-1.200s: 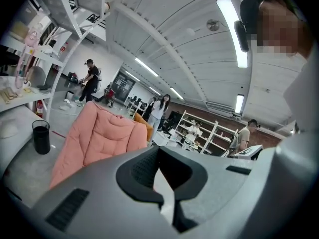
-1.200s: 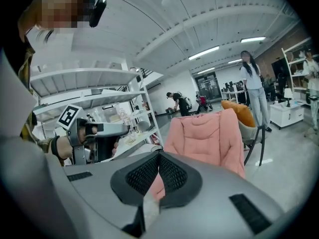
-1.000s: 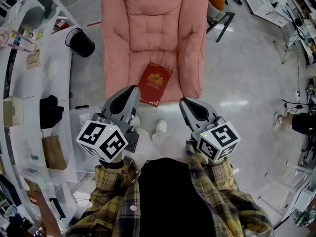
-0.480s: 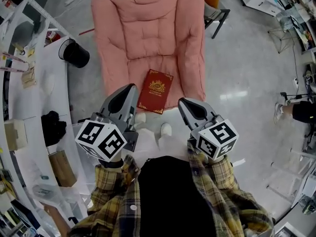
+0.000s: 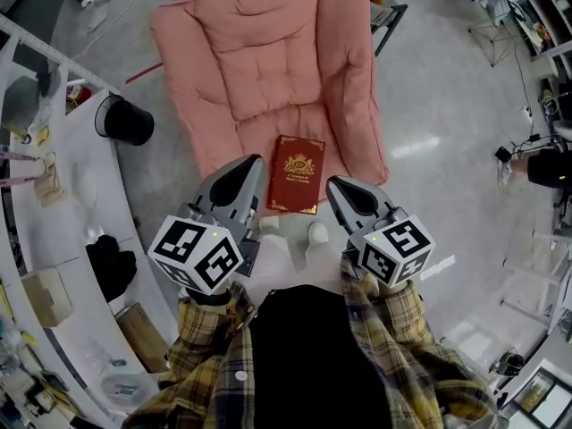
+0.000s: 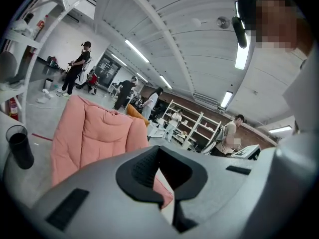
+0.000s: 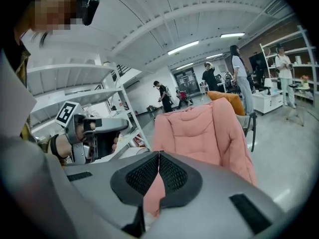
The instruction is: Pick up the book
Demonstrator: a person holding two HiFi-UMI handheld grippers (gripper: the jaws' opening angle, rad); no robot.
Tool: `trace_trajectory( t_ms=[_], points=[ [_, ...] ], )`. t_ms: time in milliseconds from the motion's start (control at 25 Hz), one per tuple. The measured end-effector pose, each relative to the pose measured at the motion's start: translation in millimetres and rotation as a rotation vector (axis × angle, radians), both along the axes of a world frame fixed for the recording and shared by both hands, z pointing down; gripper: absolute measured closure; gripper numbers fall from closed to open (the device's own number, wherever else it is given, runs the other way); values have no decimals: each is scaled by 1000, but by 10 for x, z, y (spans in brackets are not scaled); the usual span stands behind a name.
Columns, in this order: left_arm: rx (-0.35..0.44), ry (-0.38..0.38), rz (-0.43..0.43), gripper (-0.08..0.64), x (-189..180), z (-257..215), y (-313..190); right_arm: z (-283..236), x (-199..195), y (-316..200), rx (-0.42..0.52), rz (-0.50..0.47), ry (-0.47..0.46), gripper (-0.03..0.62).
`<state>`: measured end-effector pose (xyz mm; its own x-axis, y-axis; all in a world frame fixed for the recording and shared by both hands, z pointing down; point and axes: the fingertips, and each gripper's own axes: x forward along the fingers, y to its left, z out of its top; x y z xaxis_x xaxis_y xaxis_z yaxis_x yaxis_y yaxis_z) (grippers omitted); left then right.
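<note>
A dark red book (image 5: 297, 174) with a gold emblem lies flat on the front edge of the pink cushioned chair (image 5: 268, 70). My left gripper (image 5: 253, 162) is just left of the book, shut with nothing in it. To the book's right my right gripper (image 5: 332, 184) is shut and empty too. Neither touches the book. In the left gripper view the left gripper (image 6: 159, 156) points past the chair (image 6: 89, 133). In the right gripper view the right gripper (image 7: 158, 156) faces the chair (image 7: 199, 128), with the left gripper (image 7: 94, 128) off to its left. Neither gripper view shows the book.
A black bin (image 5: 125, 119) stands on the floor left of the chair. A curved white desk (image 5: 80, 195) with clutter runs along the left. A dark chair frame (image 5: 386, 16) stands behind the pink chair. A person (image 5: 536, 164) is at the far right, and shelves and people farther off.
Both grippers have come closer to the chair. The book now lies right between and just ahead of their tips, and the chair looks turned in the head view. The jaws stay shut.
</note>
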<state>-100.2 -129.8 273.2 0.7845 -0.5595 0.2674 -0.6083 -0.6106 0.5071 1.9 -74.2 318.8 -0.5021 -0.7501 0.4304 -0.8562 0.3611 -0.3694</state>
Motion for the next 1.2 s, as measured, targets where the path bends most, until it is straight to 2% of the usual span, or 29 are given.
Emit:
trace_trajectory(
  t_ms=[240,560,720,960,1200],
  points=[
    [-50,-33,131,557,4,289,-60,206,-113,-107,-51,94,-2,574],
    [-135,-72,211,557,67,761,-33,632,-219,-122,-151,119,-17,574],
    [-172,-86,238,557,209,1105,24,979,-73,-147,-187,146,-34,574],
    [-246,-121,308,557,426,1654,200,1513,243,10,-255,236,-59,574],
    [-292,-160,346,557,569,2093,361,2052,410,228,-345,246,-114,572]
  ],
)
